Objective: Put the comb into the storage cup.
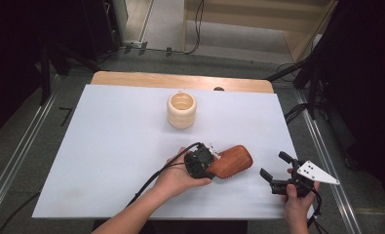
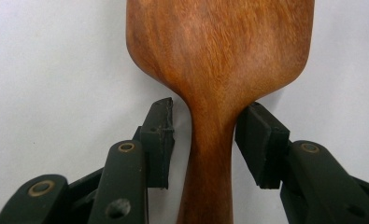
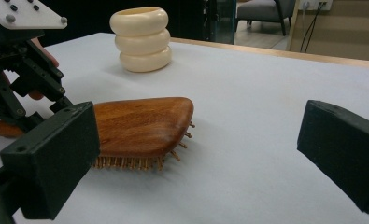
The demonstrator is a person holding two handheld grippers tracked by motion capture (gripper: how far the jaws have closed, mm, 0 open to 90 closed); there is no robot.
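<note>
Jaws of your left gripper (image 2: 205, 140) stand either side of the wooden hairbrush (image 1: 231, 162), at the narrow neck where handle meets head. The right-hand pad presses the wood; the other shows a sliver of gap, so I judge the grip nearly or just made rather than firm. Taking it at the neck makes sense: that is the slimmest part, and the wide head above would stop it sliding through. The brush lies bristles down on the white table (image 1: 107, 161), near your edge, which leaves the handle free to be pinched from the sides.

Your right gripper (image 1: 278, 173) waits just beside the brush head, jaws wide apart with nothing between them, likely kept clear until needed.

Farther off, well apart from both, a cream ribbed cup (image 1: 182, 110) stands upright.

Count: two grippers, one hairbrush, one cup.
</note>
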